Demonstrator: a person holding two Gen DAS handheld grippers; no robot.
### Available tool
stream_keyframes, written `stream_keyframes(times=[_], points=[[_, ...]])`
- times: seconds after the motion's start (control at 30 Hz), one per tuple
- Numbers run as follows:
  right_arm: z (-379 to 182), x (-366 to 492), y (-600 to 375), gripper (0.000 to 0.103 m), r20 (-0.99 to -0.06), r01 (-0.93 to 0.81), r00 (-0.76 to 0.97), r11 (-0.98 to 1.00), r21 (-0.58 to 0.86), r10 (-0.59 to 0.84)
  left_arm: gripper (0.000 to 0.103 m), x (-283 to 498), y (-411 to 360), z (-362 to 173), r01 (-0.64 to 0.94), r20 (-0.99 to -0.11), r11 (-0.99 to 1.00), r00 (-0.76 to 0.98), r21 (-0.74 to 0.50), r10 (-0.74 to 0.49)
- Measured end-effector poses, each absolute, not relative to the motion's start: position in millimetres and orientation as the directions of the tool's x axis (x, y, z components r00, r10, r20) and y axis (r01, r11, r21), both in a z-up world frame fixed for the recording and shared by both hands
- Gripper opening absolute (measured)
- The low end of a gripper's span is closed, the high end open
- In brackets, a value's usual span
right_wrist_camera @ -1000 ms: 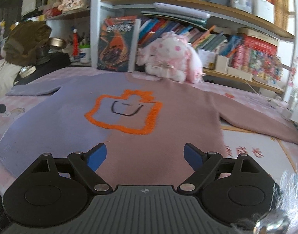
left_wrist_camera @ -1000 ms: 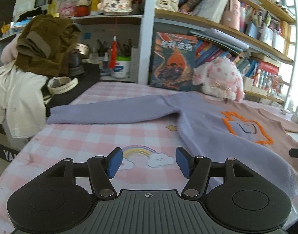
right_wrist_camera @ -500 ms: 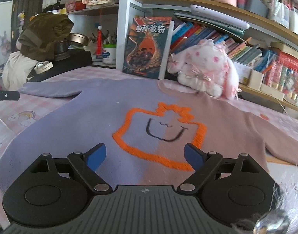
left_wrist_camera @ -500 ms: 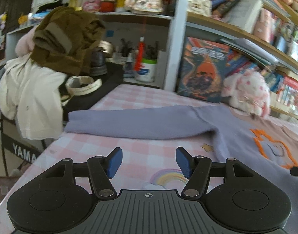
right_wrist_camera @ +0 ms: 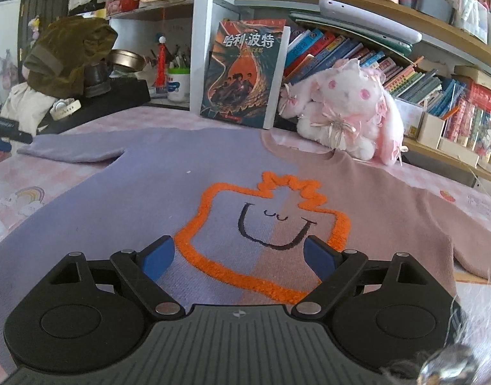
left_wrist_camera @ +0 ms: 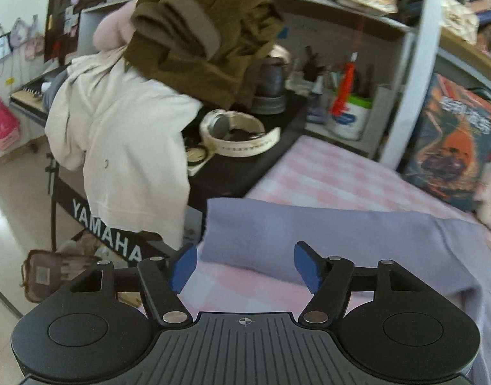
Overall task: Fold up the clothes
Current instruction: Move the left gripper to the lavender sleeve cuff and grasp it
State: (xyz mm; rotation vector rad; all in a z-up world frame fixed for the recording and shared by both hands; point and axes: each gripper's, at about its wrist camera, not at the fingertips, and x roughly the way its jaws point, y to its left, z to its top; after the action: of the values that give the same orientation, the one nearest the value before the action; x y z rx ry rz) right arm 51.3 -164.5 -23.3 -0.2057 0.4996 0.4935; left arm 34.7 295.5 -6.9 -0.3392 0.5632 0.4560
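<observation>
Pink-checked bench [right_wrist_camera: 8, 176] carries the sweater [right_wrist_camera: 123, 199] spread flat, ready for folding. Left hand-held gripper [left_wrist_camera: 245, 266] gapes, empty, by the sweater's lilac cuff [left_wrist_camera: 232, 224]; right hand-held gripper [right_wrist_camera: 239, 256] hangs wide, empty, over the sweater's chest.

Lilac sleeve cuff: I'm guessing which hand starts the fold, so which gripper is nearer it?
Left. The left gripper hovers right by the cuff; the right gripper is over the sweater's chest design.

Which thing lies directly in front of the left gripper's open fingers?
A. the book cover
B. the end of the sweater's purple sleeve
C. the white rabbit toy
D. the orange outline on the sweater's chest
B: the purple sleeve ends just beyond the left gripper.
</observation>
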Motion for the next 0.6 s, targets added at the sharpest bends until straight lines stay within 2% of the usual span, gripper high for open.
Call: stream_keyframes(times=[0.1, 0.17, 0.2, 0.23, 0.27, 0.3, 0.33, 0.6], points=[[-24.0, 49.8, -160.6, 0.087, -0.509, -0.508, 0.763, 0.856, -0.093, 0.398, 0.067, 42.7, 309.0, -12.2, -0.534, -0.602, 0.819, 0.731, -0.209, 0.322], [-24.4, 49.7, -160.0, 0.087, -0.511, -0.51, 0.762, 0.855, -0.096, 0.398, 0.06, 45.4, 316.2, -14.5, -0.542, -0.607, 0.808, 0.729, -0.23, 0.316], [-24.4, 50.0, -160.4, 0.087, -0.511, -0.511, 0.762, 0.855, -0.094, 0.399, 0.046, 46.7, 319.3, -15.4, -0.543, -0.609, 0.804, 0.73, -0.241, 0.31], [-24.3, 50.3, -160.7, 0.087, -0.511, -0.511, 0.761, 0.855, -0.092, 0.4, 0.037, 47.2, 321.5, -15.4, -0.542, -0.608, 0.803, 0.732, -0.247, 0.308], [-24.2, 51.0, -161.9, 0.087, -0.511, -0.509, 0.76, 0.856, -0.085, 0.401, 0.033, 46.4, 322.1, -14.4, -0.54, -0.6, 0.805, 0.737, -0.246, 0.31], [-23.9, 52.1, -163.0, 0.087, -0.511, -0.506, 0.76, 0.859, -0.078, 0.401, 0.019, 45.3, 322.8, -12.8, -0.529, -0.591, 0.811, 0.747, -0.251, 0.304], [-23.7, 52.7, -163.4, 0.087, -0.512, -0.504, 0.76, 0.861, -0.073, 0.401, 0.014, 43.0, 323.4, -10.1, -0.508, -0.578, 0.817, 0.765, -0.273, 0.283], [-24.0, 53.0, -163.4, 0.087, -0.515, -0.499, 0.759, 0.864, -0.07, 0.397, 0.017, 39.6, 323.2, -6.9, -0.462, -0.547, 0.777, 0.817, -0.428, 0.184]])
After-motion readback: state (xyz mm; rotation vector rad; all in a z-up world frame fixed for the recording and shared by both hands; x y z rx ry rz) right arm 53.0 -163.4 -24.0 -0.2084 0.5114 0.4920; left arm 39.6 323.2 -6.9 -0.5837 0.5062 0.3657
